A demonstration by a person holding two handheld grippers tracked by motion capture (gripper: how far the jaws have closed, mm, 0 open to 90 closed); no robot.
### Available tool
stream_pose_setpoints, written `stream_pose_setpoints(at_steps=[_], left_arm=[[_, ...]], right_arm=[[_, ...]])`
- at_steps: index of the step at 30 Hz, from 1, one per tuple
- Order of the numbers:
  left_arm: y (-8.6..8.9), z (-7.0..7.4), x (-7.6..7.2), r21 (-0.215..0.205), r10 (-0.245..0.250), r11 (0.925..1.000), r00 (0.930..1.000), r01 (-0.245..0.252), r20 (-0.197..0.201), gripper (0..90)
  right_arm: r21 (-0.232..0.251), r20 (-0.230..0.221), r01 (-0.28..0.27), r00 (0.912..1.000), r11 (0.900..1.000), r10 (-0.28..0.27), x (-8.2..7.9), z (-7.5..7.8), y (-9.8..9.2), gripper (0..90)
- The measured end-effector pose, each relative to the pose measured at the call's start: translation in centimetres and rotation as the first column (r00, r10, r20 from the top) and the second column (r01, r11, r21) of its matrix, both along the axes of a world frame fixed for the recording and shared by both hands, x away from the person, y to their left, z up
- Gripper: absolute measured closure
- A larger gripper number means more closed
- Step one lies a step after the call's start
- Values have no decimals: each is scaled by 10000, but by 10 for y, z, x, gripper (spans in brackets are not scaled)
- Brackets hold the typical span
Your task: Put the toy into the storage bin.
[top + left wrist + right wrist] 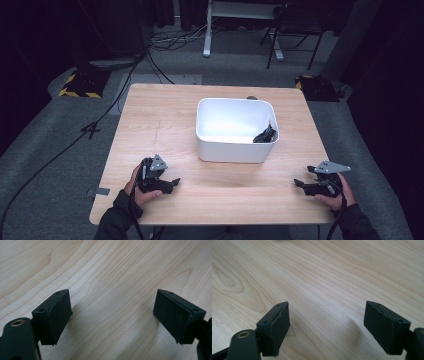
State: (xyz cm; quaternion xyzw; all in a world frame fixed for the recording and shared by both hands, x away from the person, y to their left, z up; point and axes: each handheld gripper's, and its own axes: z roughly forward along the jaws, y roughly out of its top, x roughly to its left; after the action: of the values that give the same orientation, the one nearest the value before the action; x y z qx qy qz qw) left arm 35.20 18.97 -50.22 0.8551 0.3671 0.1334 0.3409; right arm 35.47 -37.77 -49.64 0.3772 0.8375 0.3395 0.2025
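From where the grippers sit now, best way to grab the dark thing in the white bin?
Come straight down from above with the right gripper, nearer that corner. The dark object lies low against the white bin's right wall, so the walls block any side approach. Grip its upper end; its exact shape is hard to tell.

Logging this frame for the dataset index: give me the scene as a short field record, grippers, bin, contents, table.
left gripper: open, nothing between the jaws, low over the table's near left
right gripper: open, nothing between the jaws, low over the table's near right
bin: white, rectangular, open top, middle of table
bin contents: one dark object in the right corner, too small to identify
table: light wood grain
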Motion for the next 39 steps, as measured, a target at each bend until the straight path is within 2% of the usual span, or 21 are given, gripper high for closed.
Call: stream_pose_setpoints(at_steps=[1, 5, 7, 13, 39], left_arm=[[0, 0, 0, -9, 7, 10000, 10000, -7, -4, 154], [0, 0, 0, -39, 10, 10000, 10000, -10, -47, 153], [-1, -1, 0, -56, 20, 10000, 10000, -20, -37, 151], [-1, -1, 0, -56, 13, 10000, 10000, -13, -53, 151], [0, 0, 0, 14, 22, 10000, 10000, -22, -2, 151]], right_arm=[[44, 27, -12, 10000, 10000, 12, -1, -1, -2, 211], [755, -186, 156, 9997, 9970, -142, -5, -6, -11, 208], [803, -200, 255, 9995, 9964, -240, -6, -6, -14, 193], [776, -221, 408, 9990, 9962, -392, -7, -7, -16, 180], [769, -229, 445, 9988, 9960, -429, -7, -7, -16, 179]])
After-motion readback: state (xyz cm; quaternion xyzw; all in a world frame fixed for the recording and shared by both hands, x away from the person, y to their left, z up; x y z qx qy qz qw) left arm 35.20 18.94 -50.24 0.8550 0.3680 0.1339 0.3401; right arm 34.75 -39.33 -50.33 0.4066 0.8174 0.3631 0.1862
